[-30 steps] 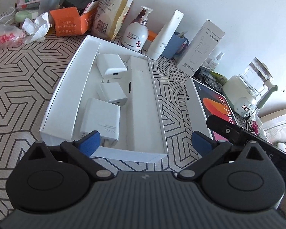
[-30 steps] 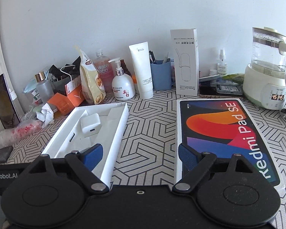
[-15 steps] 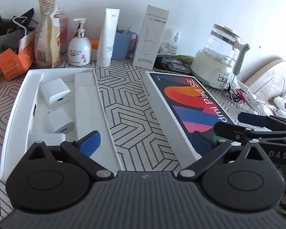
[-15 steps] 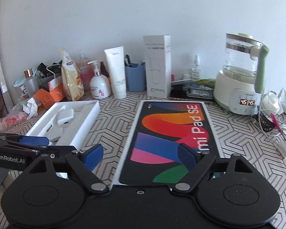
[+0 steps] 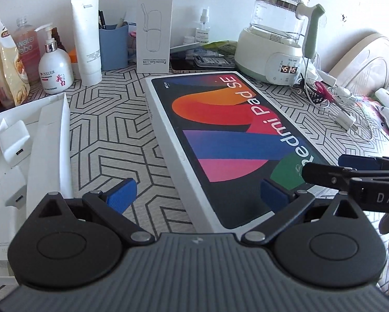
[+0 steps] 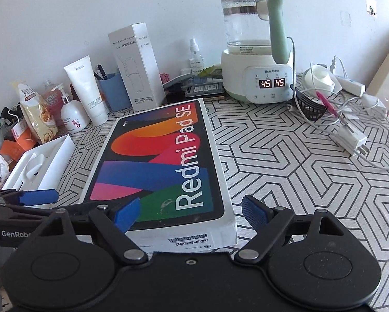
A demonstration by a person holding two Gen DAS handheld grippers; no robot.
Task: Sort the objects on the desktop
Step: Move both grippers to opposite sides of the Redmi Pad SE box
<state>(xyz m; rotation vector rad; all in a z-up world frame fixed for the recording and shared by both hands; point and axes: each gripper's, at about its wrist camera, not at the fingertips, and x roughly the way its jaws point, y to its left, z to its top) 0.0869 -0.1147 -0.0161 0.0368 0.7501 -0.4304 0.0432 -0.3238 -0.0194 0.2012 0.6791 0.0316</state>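
**Redmi Pad SE box flat on the patterned table, both grippers spread at its near end**

The Redmi Pad SE box [image 6: 158, 171] lies flat, colourful lid up, on the geometric black-and-white tablecloth [image 6: 285, 161], its long side running away from the cameras toward the wall. The right gripper [image 6: 190, 212] hovers at the box's near short end with its blue pads spread wide: 1 pad over the lid's near left corner, the other beyond the box's right edge, neither visibly touching. The left gripper [image 5: 197, 192] is likewise spread apart, gripping nothing, its left pad over bare cloth and its right pad over the lid's near edge.

Just left of the box sits an open white tray [image 5: 52, 140] holding white chargers [image 5: 13, 143]; tray and box are apart, with a strip of cloth between them.

Along the wall stand a white upright carton [image 5: 154, 23], a white tube [image 5: 86, 39], a blue pen cup [image 5: 113, 46], a pump bottle [image 5: 55, 70] and a snack bag [image 5: 8, 62]. To the right, a glass kettle [image 6: 254, 44] rests on its base, whose display reads 45 45. Beside it lies a tangle of white cables and a plug [image 6: 350, 140].
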